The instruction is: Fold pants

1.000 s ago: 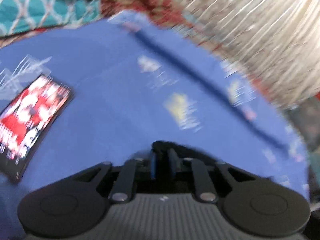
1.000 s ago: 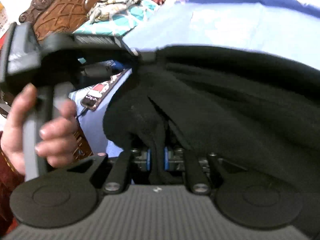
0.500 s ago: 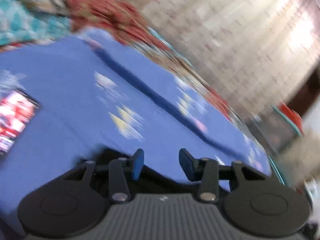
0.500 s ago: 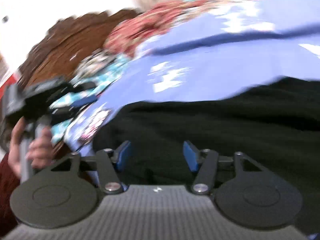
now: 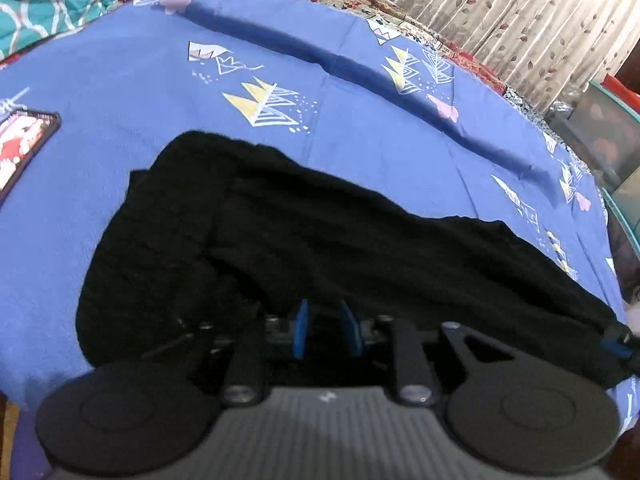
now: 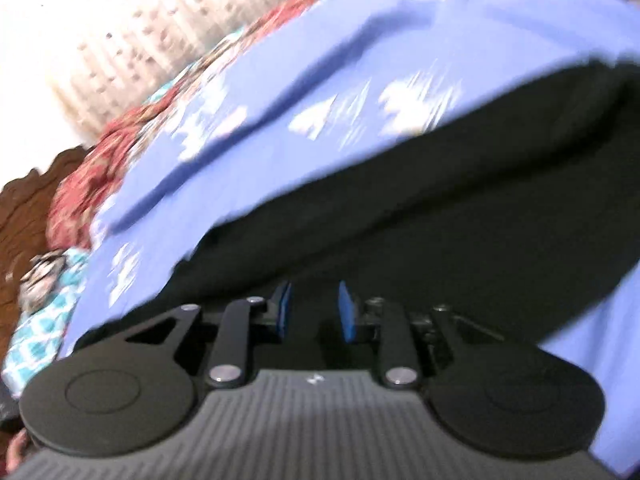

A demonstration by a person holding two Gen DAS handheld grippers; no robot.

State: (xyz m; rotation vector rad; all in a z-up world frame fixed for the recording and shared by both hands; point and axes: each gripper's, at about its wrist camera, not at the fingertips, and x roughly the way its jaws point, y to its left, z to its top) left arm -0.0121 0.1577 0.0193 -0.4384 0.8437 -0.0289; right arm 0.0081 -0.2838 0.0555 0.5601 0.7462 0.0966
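Note:
Black pants (image 5: pixel 304 232) lie in a long folded band across a blue patterned bedsheet (image 5: pixel 120 92). My left gripper (image 5: pixel 326 330) is low over the near edge of the pants, jaws part open with a narrow gap, black cloth right under them. In the blurred right wrist view the pants (image 6: pixel 420 208) fill the middle over the sheet (image 6: pixel 320 60). My right gripper (image 6: pixel 314 314) is open just above the cloth, holding nothing. The right gripper's blue tip (image 5: pixel 616 346) shows at the pants' right end.
A phone with a lit red screen (image 5: pixel 20 144) lies on the sheet at the left. Teal and red bedding (image 5: pixel 48 4) is piled at the back, curtains (image 5: pixel 520 12) beyond. A carved wooden headboard (image 6: pixel 24 216) stands left in the right view.
Both grippers were shut on the black cloth a second ago, then opened and let it go. The pants now lie on the sheet, and both grippers have dropped back over them.

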